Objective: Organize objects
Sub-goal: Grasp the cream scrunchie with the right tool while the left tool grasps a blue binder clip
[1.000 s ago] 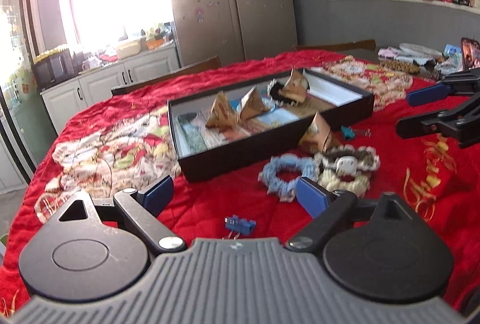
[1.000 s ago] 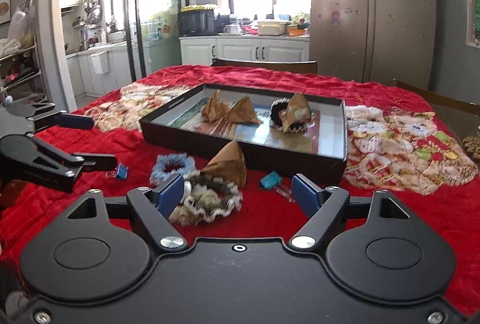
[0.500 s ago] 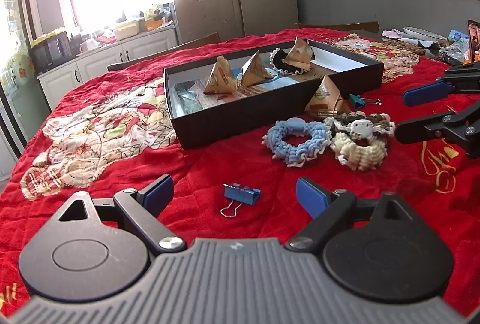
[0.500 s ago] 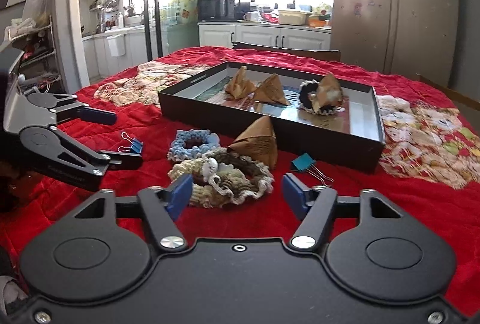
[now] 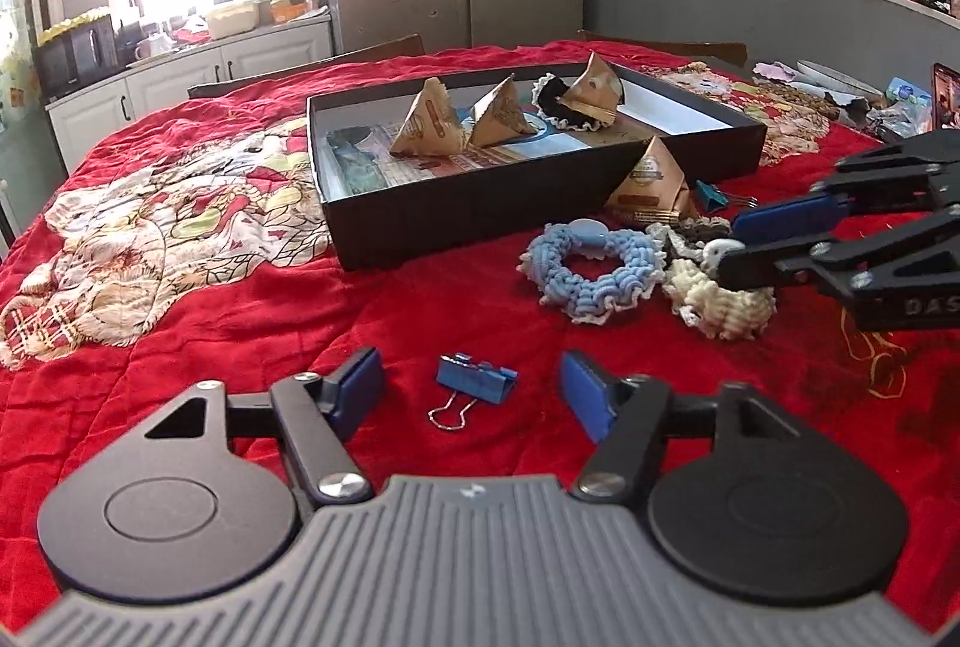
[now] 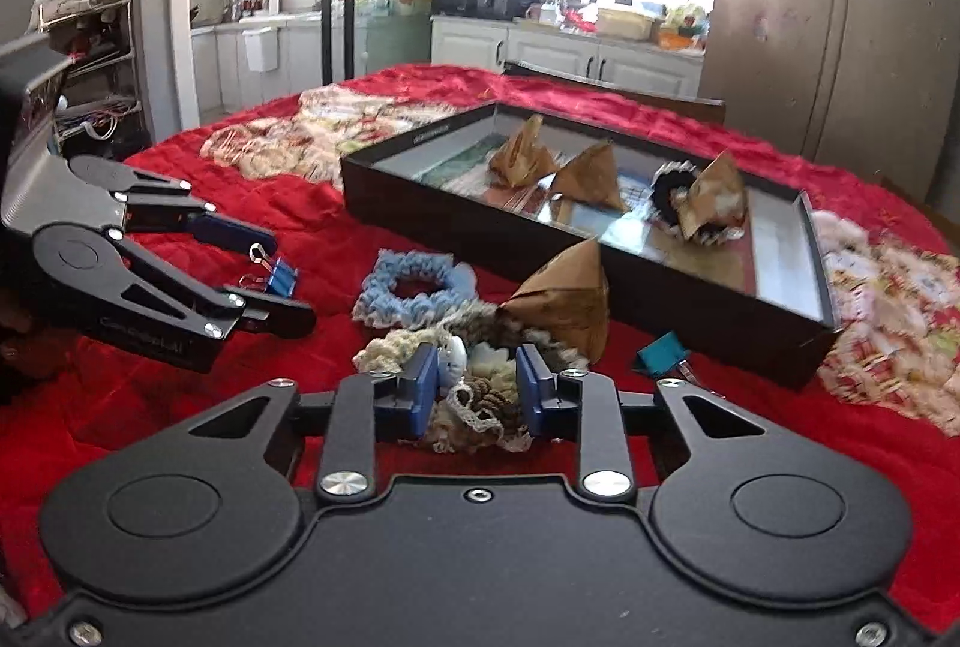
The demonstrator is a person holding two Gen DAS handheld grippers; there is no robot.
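- Left gripper (image 5: pixel 474 395) spread wide, low over the red cloth (image 5: pixel 240 323), blue clip (image 5: pixel 476 378) lying between its fingers, not gripped yet.
- Right gripper (image 6: pixel 475 384) has fingers half closed around the cream scrunchie (image 6: pixel 480 395); pads look to touch the fabric, but real pinch or just bracketing is hard to say, view is soft there.
- Blue scrunchie (image 5: pixel 591 266) sits just beside the cream one, touching it, in front of the box (image 5: pixel 480 203) near its front wall.
- One paper pyramid (image 5: pixel 651 182) outside, against the box's front wall; three more inside, one resting on a black scrunchie (image 5: pixel 555 107) at the box's far side.
- Second clip (image 6: pixel 660 356) on the cloth by the box's near right corner.
- Step in hand, my read: each gripper picks its item, then drops it in the box.
- Left: lower until pads straddle the clip body, not the wire loops; close on the flat blue sides so it won't twist out.
- Right: close fully on a thick bunch of fabric, lift straight up so the blue scrunchie and the pyramid aren't dragged.
- Risk: frills snag the neighbour; check separation before carrying over the box wall.
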